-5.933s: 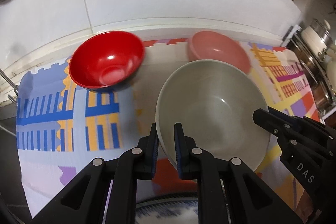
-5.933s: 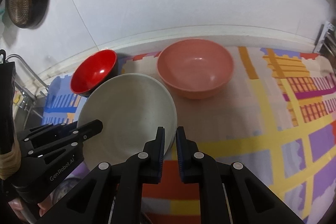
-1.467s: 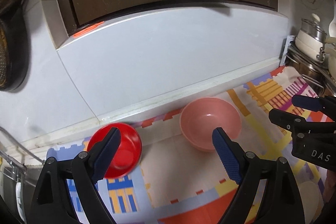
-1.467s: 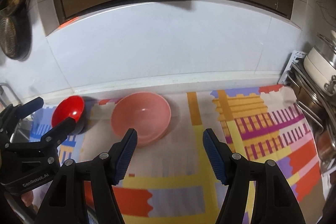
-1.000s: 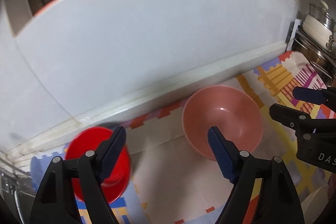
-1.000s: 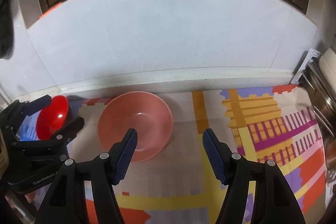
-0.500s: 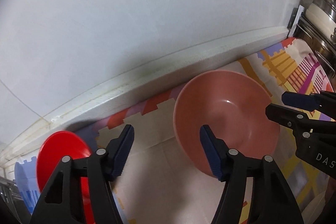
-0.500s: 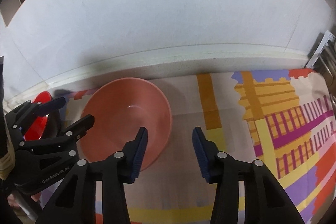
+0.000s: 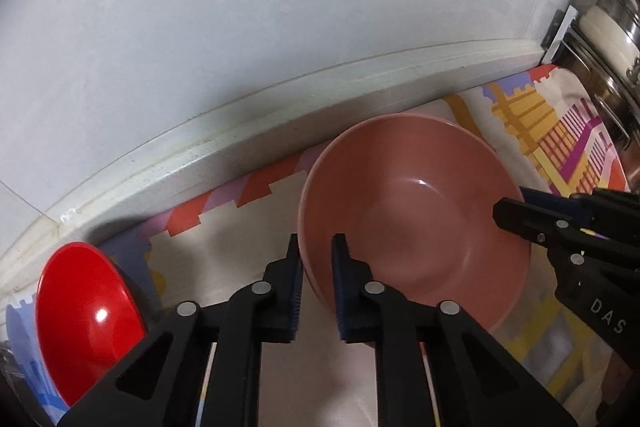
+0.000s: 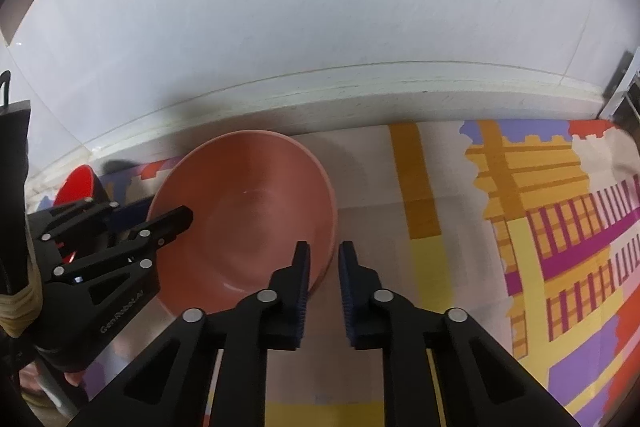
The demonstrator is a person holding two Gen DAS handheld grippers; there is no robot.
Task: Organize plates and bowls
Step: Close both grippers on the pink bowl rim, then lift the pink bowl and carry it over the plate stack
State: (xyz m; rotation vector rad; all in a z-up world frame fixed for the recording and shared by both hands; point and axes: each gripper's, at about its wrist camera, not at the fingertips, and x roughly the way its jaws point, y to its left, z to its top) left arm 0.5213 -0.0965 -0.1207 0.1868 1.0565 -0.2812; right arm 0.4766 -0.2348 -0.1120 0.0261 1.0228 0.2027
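Both tongs clamp the pink bowl!
Wide open a second ago, the left tongs [image 9: 316, 247] now pinch the pink bowl's [image 9: 412, 223] left rim, the right tongs [image 10: 323, 255] its right rim; bowl sits on the patterned surface [image 10: 520, 207] by the far wall, red bowl [image 9: 84, 311] left.

Pink bowl [image 9: 416, 203], glossy red bowl [image 9: 84, 311], mat [image 10: 560, 227] patterned orange, yellow, purple, magenta

The red bowl [image 9: 86, 311] is cut off by the left edge; in the right wrist view the left tool [image 10: 160, 221] hides most of it.
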